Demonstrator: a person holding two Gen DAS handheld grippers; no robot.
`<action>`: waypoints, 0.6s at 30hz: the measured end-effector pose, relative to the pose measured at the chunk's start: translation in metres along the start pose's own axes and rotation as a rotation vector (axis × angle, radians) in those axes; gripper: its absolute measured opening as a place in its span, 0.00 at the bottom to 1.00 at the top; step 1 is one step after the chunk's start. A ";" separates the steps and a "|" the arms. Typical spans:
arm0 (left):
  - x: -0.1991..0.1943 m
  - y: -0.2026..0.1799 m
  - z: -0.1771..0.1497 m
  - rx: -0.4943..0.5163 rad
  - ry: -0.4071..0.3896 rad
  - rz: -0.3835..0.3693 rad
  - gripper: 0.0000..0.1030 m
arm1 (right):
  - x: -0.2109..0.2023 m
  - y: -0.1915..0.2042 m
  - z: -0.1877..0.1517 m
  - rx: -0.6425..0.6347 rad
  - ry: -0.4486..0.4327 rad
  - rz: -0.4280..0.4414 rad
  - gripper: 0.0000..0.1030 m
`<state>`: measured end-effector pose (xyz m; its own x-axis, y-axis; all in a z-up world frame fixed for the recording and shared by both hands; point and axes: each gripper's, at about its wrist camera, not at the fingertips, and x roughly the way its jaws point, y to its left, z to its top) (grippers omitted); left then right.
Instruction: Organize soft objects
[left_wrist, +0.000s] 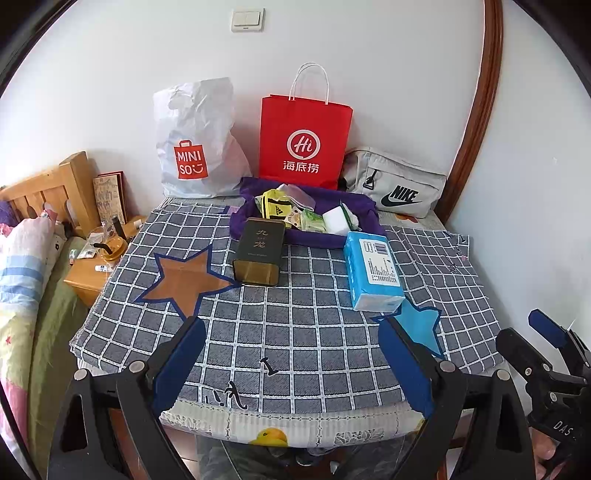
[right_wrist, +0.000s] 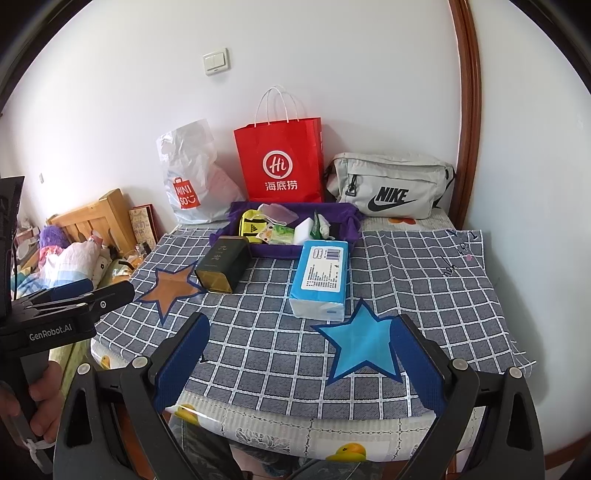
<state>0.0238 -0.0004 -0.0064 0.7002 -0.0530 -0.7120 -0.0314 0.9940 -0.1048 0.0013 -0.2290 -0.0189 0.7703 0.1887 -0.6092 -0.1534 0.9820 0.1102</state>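
Two grippers hung over the near edge of the checked cloth (left_wrist: 295, 332), the left gripper (left_wrist: 291, 365) and the right gripper (right_wrist: 299, 365), each with its blue-padded fingers spread wide and nothing between them. Just past the right one lay a blue star (right_wrist: 364, 349); an orange star (left_wrist: 184, 277) lay further left. Beyond these, a blue tissue pack (right_wrist: 321, 278) rested flat beside a dark tin (left_wrist: 258, 253) lying on its side. Behind both sat a purple tray (left_wrist: 258, 236) holding small soft packets. Farthest back, against the wall, stood a white Miniso bag (left_wrist: 195, 147), a red paper bag (left_wrist: 304, 140) and a grey Nike pouch (right_wrist: 391, 184)
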 end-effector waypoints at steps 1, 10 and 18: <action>0.000 0.000 0.000 0.000 0.001 0.000 0.92 | 0.000 0.000 0.000 0.000 0.000 0.000 0.94; 0.000 0.001 0.000 -0.001 0.001 -0.002 0.92 | 0.000 0.001 0.000 -0.002 -0.002 0.001 0.94; -0.001 0.000 -0.004 -0.002 0.000 -0.005 0.92 | -0.001 0.002 0.000 -0.007 -0.006 0.002 0.94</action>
<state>0.0197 -0.0011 -0.0085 0.7004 -0.0576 -0.7114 -0.0293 0.9936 -0.1092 0.0005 -0.2274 -0.0186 0.7736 0.1911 -0.6042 -0.1594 0.9815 0.1064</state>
